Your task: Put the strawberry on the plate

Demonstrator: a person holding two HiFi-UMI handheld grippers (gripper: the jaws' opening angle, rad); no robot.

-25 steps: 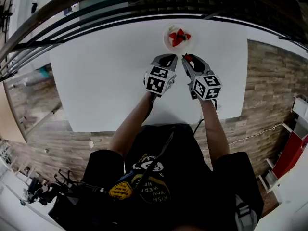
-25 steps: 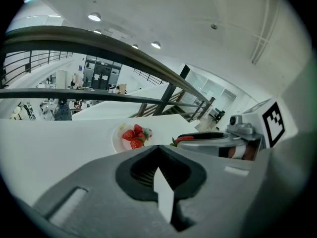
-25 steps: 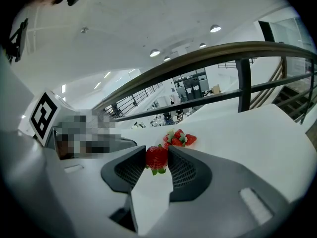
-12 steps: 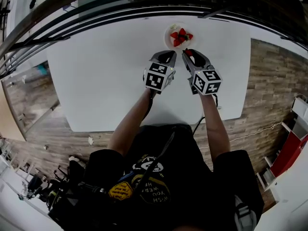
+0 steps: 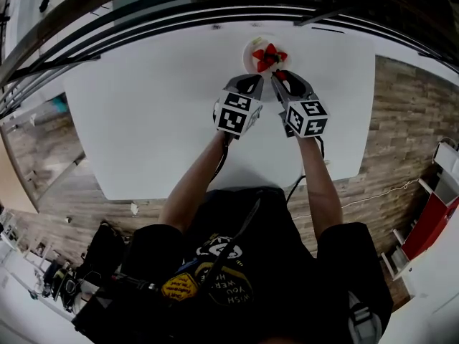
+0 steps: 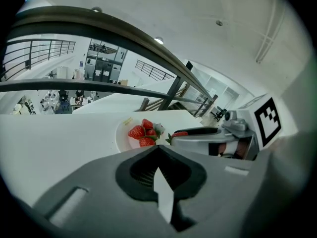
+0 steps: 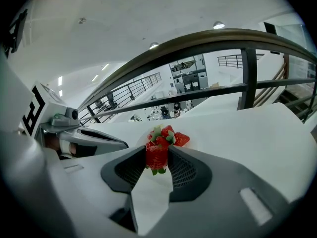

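A small white plate [image 5: 251, 51] stands at the table's far side with several strawberries [image 5: 270, 54] on it. My right gripper [image 5: 281, 78] is at the plate's near edge, shut on one more strawberry [image 7: 156, 155], red with green leaves hanging below, pinched between the pads [image 7: 179, 168]. In the right gripper view the plate's strawberries [image 7: 171, 135] lie just beyond the jaws. My left gripper [image 5: 251, 86] hovers close beside the right one, near the plate, its jaws shut and empty [image 6: 157, 150]. From the left gripper view I see the plate [image 6: 121, 135] and the right gripper [image 6: 198, 135].
The white table [image 5: 158, 113] spreads wide on the left. A dark railing [image 5: 143, 13] runs behind its far edge. Wooden floor [image 5: 409, 120] shows on the right, with a red and white object [image 5: 437, 213] at the right edge.
Both grippers have moved forward toward the plate, side by side. The right one still holds its strawberry, now at the plate's near rim.
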